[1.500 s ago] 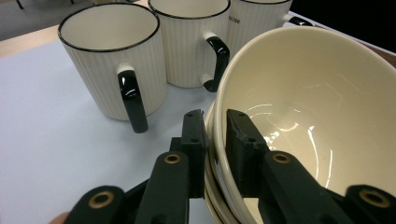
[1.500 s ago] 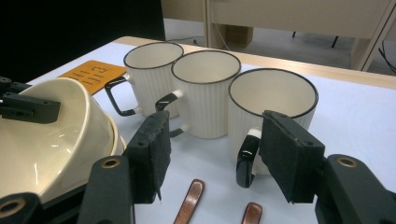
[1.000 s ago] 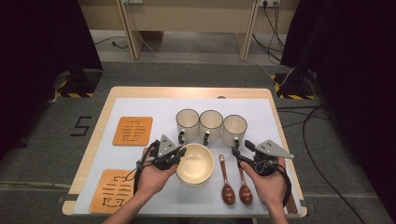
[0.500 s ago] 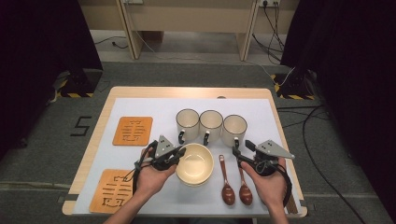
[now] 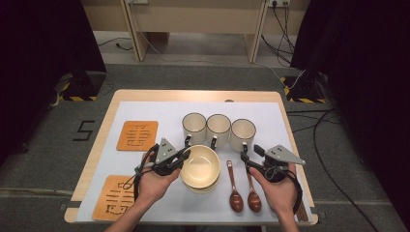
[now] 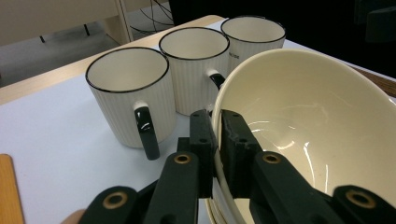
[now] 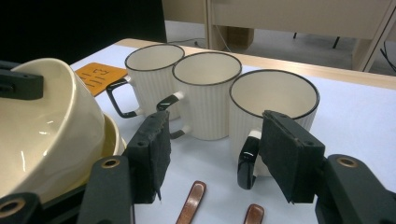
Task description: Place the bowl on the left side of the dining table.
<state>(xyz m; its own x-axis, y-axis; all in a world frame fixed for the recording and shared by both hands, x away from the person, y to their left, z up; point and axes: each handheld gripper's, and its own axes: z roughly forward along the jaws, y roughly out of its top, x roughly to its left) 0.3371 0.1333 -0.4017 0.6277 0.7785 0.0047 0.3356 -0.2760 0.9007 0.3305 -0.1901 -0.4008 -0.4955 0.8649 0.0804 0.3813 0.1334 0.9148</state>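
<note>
Since the earlier frame, little has shifted. The top bowl (image 6: 299, 135) of the stack, before 3 mugs (image 5: 218, 129), is pinched at its rim by the left gripper (image 6: 217, 140); the right gripper (image 7: 210, 154) is held open, empty, above 2 spoons (image 5: 244, 193). No writing can be read.

Three white ribbed ceramic mugs (image 5: 218, 129) with black rims and handles, two brown wooden spoons (image 5: 235, 188), two orange square carved coasters (image 5: 138, 135), and stacked cream ceramic bowls (image 5: 200, 167), at least two.
</note>
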